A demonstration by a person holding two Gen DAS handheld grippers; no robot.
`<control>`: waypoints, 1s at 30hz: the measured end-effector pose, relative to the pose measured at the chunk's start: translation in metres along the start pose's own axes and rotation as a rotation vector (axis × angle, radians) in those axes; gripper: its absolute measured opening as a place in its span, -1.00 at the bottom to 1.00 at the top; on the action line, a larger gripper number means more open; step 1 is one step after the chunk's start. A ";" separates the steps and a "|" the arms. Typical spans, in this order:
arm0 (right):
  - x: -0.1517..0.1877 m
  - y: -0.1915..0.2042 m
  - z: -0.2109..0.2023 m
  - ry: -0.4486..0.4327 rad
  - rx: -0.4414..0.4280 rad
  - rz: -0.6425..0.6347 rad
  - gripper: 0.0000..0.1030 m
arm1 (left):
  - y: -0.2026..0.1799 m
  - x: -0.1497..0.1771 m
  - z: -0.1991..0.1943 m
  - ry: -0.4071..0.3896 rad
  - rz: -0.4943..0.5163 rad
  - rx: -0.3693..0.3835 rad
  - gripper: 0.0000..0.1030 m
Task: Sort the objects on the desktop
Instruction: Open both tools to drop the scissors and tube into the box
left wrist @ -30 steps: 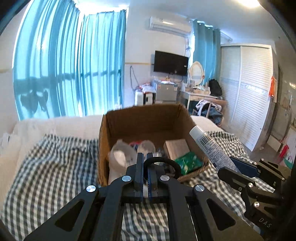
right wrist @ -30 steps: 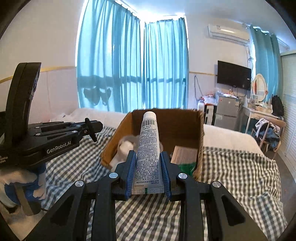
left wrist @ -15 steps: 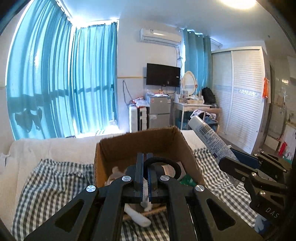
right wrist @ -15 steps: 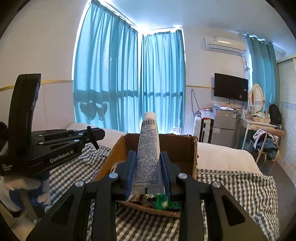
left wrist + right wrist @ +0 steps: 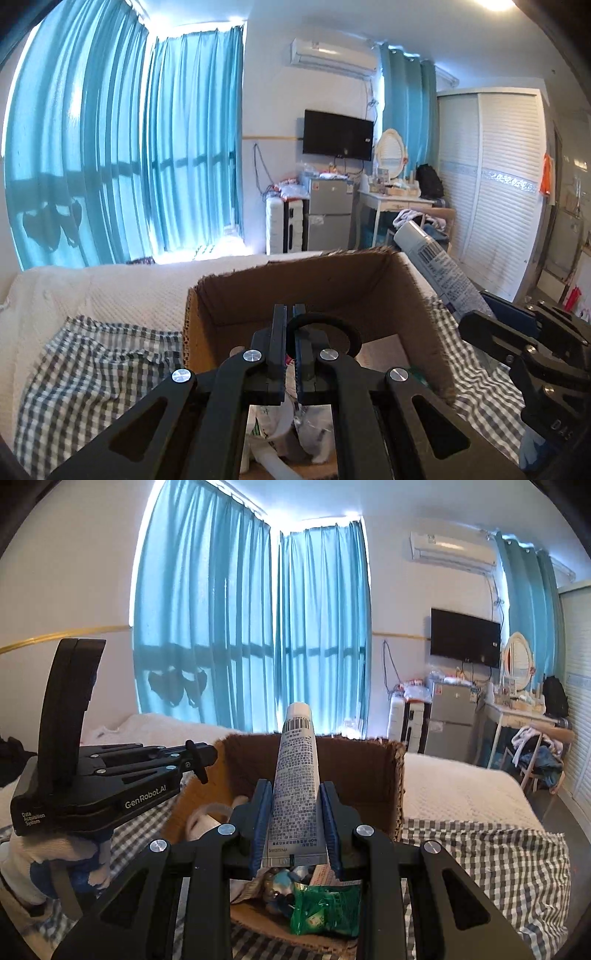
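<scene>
Both grippers have risen over the cardboard box (image 5: 369,771). Right gripper (image 5: 295,823) clamps the tube (image 5: 297,775); left gripper (image 5: 290,354) pinches a black ring (image 5: 325,328). Several items already lie inside; both remain undropped.

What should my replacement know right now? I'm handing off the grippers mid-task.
Left gripper: shut on a black ring, held over the cardboard box.
Right gripper: shut on a white tube, cap pointing away, above the box's near edge.
Done: a green packet and other small items lie in the box.
Left: drop the ring and tube in.
</scene>
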State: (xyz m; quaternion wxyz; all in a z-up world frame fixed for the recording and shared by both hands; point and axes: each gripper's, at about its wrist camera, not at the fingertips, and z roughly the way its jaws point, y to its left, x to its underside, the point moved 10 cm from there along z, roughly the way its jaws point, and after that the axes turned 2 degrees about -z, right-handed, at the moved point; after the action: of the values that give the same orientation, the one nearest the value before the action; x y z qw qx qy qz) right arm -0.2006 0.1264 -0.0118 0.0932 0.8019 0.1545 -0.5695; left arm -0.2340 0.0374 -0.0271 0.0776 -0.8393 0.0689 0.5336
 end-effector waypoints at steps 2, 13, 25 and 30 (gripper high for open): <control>0.007 -0.005 0.015 0.028 0.002 0.008 -0.49 | 0.002 0.005 0.014 0.022 -0.001 -0.004 -0.94; 0.044 -0.017 0.068 0.202 0.007 0.015 -0.47 | 0.009 0.040 0.079 0.184 0.003 -0.013 -0.88; 0.035 -0.020 0.047 0.191 0.056 0.015 0.18 | 0.022 0.052 0.075 0.274 -0.030 -0.084 0.91; 0.022 -0.019 0.028 0.159 0.068 0.018 0.20 | 0.019 0.042 0.056 0.258 -0.034 -0.087 0.92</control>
State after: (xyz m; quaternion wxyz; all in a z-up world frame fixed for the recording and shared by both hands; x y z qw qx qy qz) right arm -0.2250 0.1378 -0.0414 0.0586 0.8488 0.1347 -0.5079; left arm -0.2692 0.0291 -0.0898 0.0405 -0.9046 0.0408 0.4223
